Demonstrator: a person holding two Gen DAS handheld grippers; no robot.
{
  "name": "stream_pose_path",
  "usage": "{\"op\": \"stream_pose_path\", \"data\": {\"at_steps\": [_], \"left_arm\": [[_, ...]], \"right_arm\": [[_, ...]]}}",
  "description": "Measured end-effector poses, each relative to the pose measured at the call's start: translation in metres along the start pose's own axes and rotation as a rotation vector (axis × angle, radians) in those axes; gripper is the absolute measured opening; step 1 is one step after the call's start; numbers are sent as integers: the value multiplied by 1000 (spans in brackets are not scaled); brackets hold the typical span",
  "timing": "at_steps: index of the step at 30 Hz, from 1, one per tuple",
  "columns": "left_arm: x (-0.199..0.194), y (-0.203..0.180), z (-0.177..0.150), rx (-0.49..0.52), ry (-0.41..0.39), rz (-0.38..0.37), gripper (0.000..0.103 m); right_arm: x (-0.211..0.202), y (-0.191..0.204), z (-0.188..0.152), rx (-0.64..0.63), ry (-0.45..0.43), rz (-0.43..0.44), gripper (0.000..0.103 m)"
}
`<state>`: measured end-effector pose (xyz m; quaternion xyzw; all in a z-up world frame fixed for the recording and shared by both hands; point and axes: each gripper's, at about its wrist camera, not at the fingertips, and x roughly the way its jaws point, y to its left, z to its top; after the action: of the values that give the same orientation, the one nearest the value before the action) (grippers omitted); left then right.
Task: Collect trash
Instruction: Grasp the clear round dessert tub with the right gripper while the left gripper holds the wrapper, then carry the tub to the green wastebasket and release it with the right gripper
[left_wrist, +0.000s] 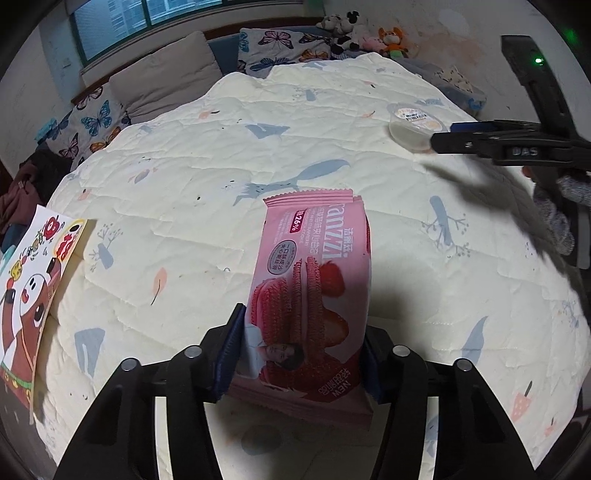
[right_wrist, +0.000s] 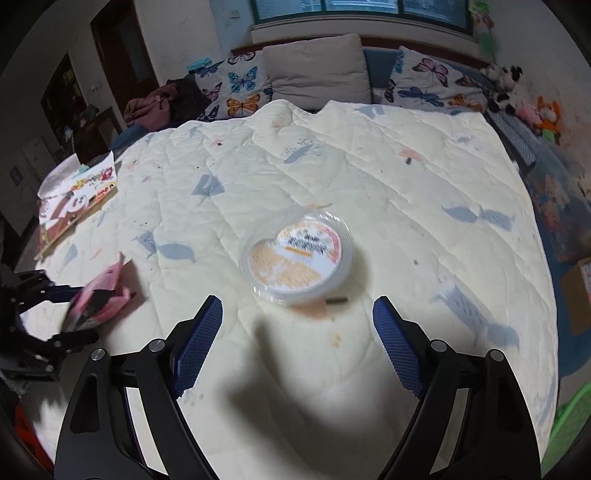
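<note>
My left gripper (left_wrist: 301, 354) is shut on a pink strawberry cookie wrapper (left_wrist: 314, 288) and holds it above the quilt; it also shows at the left of the right wrist view (right_wrist: 98, 302). A round clear plastic cup with an orange-and-white lid (right_wrist: 295, 258) lies on the quilt just ahead of my right gripper (right_wrist: 295, 317), which is open and empty, apart from the cup. In the left wrist view the cup (left_wrist: 415, 123) sits at the far right, with the right gripper (left_wrist: 454, 136) beside it.
A cream quilt (right_wrist: 406, 192) covers the bed. A cartoon-printed flat bag (left_wrist: 33, 295) lies at the bed's left edge. Butterfly pillows (right_wrist: 240, 92), a grey pillow (right_wrist: 314, 70) and plush toys (right_wrist: 524, 99) line the head. Clothes (right_wrist: 155, 105) are heaped at the far left.
</note>
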<state>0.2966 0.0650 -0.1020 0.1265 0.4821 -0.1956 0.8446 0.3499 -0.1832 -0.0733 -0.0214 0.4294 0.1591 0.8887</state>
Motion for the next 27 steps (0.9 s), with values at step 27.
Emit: {"op": "stream_pose_path", "data": {"at_steps": [27], "left_arm": [[-32, -9, 0, -83, -62, -36, 45]], "right_arm": [[-16, -7, -6, 69, -37, -10, 58]]}}
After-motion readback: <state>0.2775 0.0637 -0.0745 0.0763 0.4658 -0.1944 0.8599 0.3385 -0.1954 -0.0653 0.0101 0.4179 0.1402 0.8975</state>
